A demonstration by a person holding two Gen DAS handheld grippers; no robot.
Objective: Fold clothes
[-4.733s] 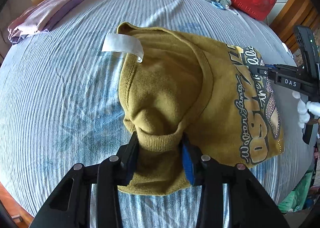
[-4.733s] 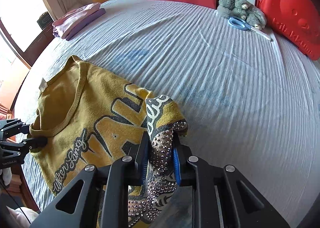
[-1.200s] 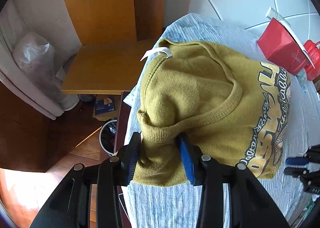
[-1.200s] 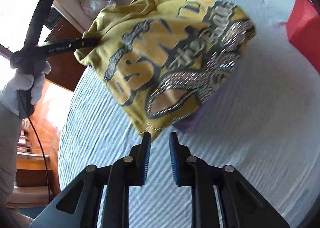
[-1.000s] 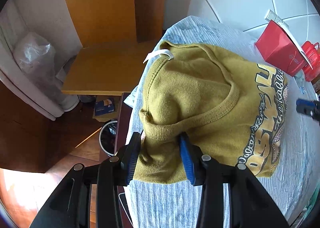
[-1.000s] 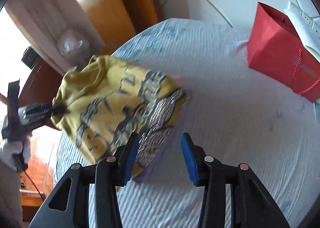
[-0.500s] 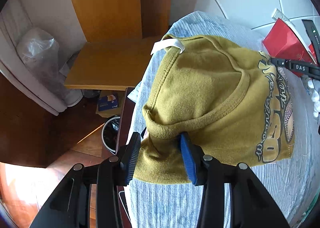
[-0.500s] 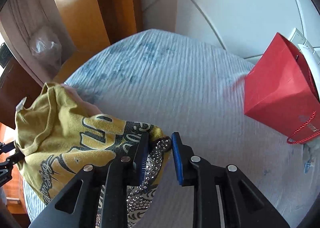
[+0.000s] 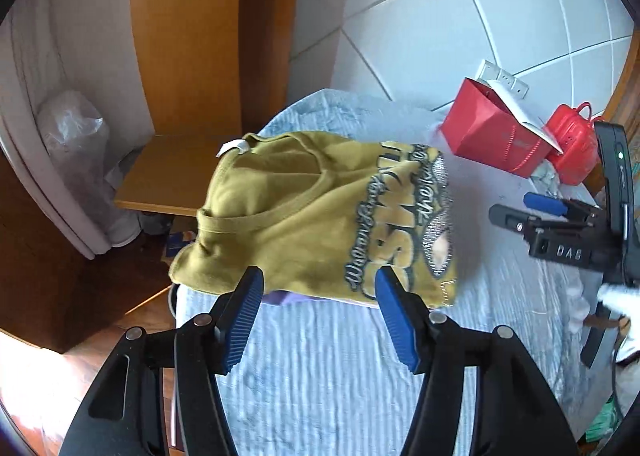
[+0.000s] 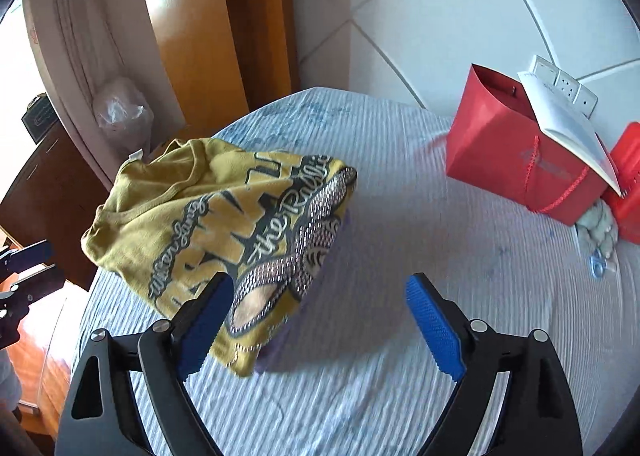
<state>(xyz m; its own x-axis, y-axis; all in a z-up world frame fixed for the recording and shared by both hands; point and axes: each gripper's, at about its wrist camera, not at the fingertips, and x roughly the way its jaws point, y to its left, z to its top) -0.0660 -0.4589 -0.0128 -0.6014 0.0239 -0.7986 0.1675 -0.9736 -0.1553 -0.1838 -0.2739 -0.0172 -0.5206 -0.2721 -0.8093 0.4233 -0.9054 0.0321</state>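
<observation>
You had just let go with both tools. Half a second before this moment, your left gripper (image 9: 318, 292) was clamped on the ribbed neckline of the mustard T-shirt (image 9: 316, 212) and your right gripper (image 10: 320, 298) was pinching its rhinestone hem; here both stood with their blue pads spread wide and nothing between them. The shirt lay released at the far left corner of the bed (image 9: 320, 368), its collar side reaching the left edge, and a sliver of purple cloth (image 10: 276, 348) showed under its near hem, so it looked as though you had set it on top of the folded pile there.

In the left wrist view your right gripper (image 9: 520, 212) sat well apart from the shirt, over bare sheet toward the red gift bag (image 10: 516, 160) at the far edge.

That read to me as the stacking step finished for this garment: folded, carried to the corner, dropped. The bundle sat a little rumpled, with the label (image 9: 232, 147) sticking up at the collar. I judged it stable enough, though its overhang at the left edge could let it slide if nudged. No other unfolded garment was in sight.
</observation>
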